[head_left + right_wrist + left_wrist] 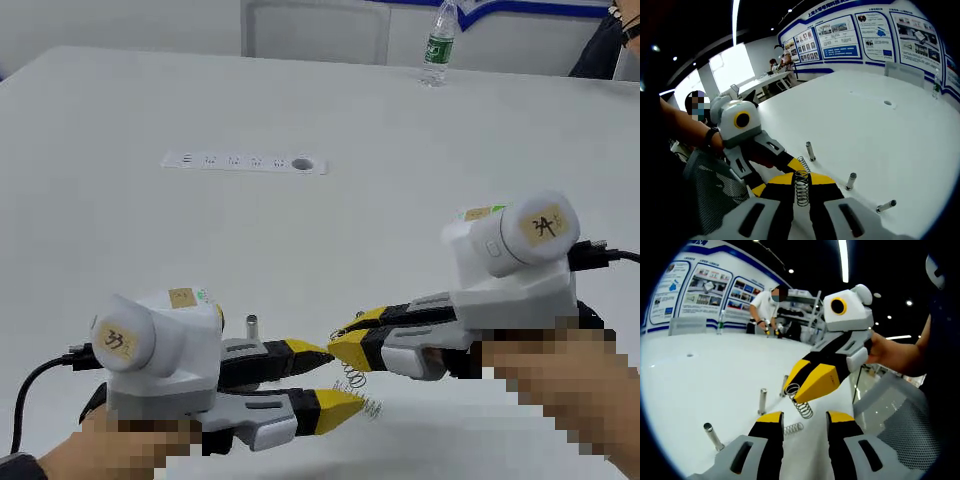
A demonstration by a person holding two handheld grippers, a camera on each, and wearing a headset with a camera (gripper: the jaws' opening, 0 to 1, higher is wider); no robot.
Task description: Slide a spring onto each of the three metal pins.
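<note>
My right gripper [345, 350] [801, 182] is shut on a small wire spring [801, 189] [352, 376], which hangs upright from its yellow tips just above the white table. It enters the left gripper view from the right with that spring [800, 402]. A second spring [793, 428] [372, 408] lies on the table by my left gripper [346, 378] [805, 420], which is open and holds nothing. Three metal pins [810, 151] [851, 181] [886, 205] stand on the table. One pin [251, 326] shows behind the left gripper.
A white power strip [243, 161] lies mid-table and a water bottle [438, 45] stands at the far edge. A mesh chair [900, 415] is beside the table. A person [765, 305] stands in the background.
</note>
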